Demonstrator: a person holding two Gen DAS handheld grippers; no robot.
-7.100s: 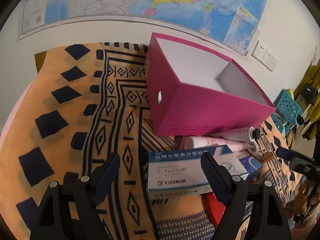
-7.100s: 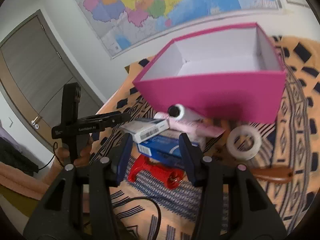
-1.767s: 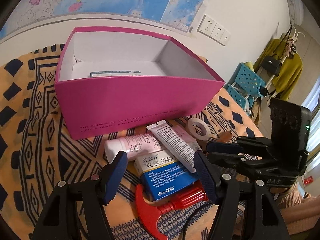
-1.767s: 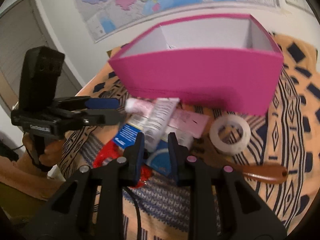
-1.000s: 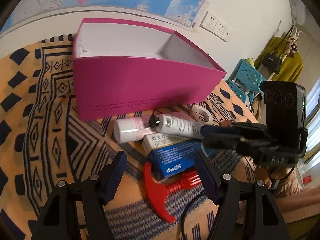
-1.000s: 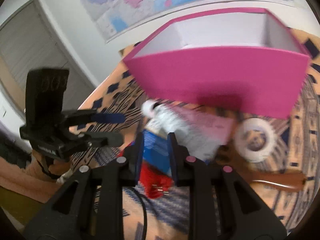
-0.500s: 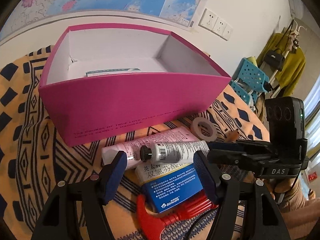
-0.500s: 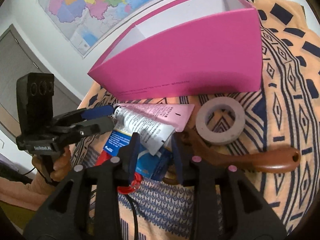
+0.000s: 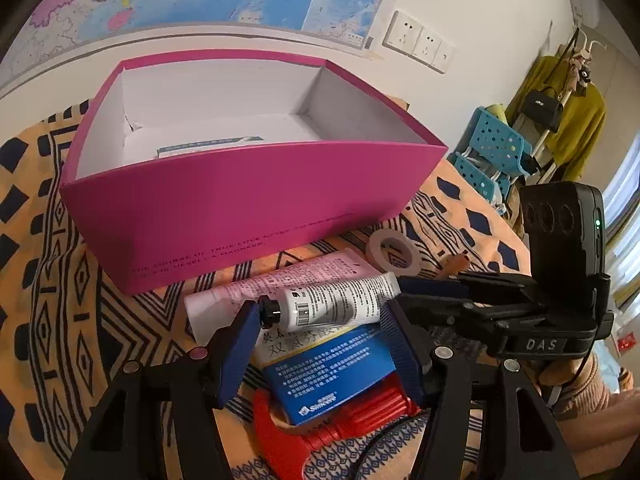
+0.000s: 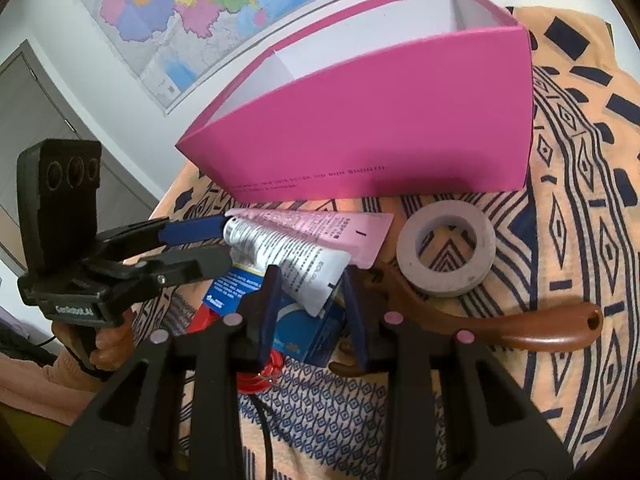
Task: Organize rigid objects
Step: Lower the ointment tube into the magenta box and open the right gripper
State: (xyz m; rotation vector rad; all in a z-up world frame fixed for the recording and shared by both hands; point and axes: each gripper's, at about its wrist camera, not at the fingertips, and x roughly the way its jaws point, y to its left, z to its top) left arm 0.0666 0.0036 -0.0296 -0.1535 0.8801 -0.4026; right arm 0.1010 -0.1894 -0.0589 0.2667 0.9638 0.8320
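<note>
A pink open box (image 9: pixel 248 184) stands on the patterned cloth, with one medicine carton (image 9: pixel 208 145) lying inside. In front of it lie a pink tube (image 9: pixel 280 280), a white tube (image 9: pixel 332 306) and a blue medicine carton (image 9: pixel 328 364). My left gripper (image 9: pixel 320 344) is open, its jaws astride the blue carton and the white tube's cap end. My right gripper (image 10: pixel 310 300) stands slightly open around the white tube's (image 10: pixel 288 260) crimped end; the tube rests on the pink tube (image 10: pixel 320 224) and blue carton (image 10: pixel 296 332).
A tape roll (image 10: pixel 446 246) and a brown wooden-handled tool (image 10: pixel 500 326) lie right of the tubes. A red plastic tool (image 9: pixel 320 436) lies under the blue carton. Wall, map and sockets stand behind the box; a blue stool (image 9: pixel 496 152) stands beyond the table's right edge.
The right gripper's jaws have parted a little around the white tube's end, which now rests on the pile. The left gripper has moved closer, its jaws flanking the tube's cap and blue carton.
</note>
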